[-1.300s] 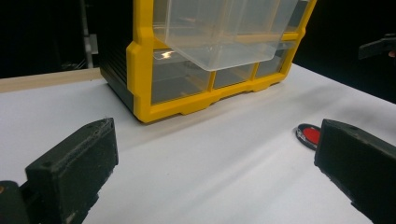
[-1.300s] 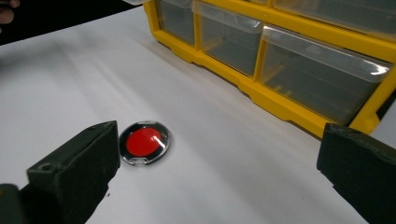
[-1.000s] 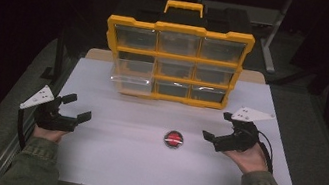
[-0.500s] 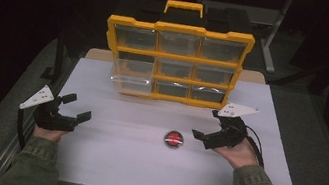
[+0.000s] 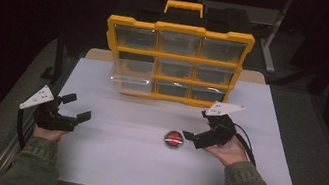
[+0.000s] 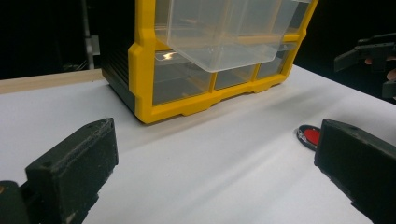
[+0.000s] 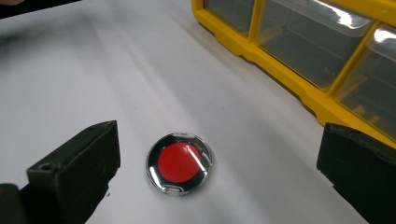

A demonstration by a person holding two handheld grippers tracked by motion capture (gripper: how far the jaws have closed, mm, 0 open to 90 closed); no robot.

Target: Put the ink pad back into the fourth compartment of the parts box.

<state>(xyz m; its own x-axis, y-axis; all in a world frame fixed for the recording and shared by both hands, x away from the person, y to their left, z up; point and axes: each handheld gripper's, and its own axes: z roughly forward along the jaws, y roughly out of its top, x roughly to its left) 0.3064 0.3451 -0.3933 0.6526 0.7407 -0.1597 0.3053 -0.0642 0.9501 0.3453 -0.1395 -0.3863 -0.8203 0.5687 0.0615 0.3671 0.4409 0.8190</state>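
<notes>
A small round red disc (image 5: 174,139) with a black rim and a clear cover lies flat on the white table (image 5: 139,169). My right gripper (image 5: 195,124) stands open just right of it, jaws pointing left. In the right gripper view the disc (image 7: 180,162) lies on the table between the wide-apart jaws of that gripper (image 7: 217,140), nearer the left one and untouched. My left gripper (image 5: 78,107) hovers open near the table's left edge, with nothing between its fingers. From the left gripper (image 6: 217,140) the disc (image 6: 310,136) shows beside its right jaw.
A yellow organiser (image 5: 175,61) with clear drawers stands upright at the back of the table. Its lower-left drawer (image 5: 131,82) is pulled out and overhangs the table (image 6: 224,28). The right gripper (image 6: 369,51) shows far off in the left gripper view.
My right gripper has moved left and a little forward, closing in on the red disc. The left gripper and the disc have stayed put.
</notes>
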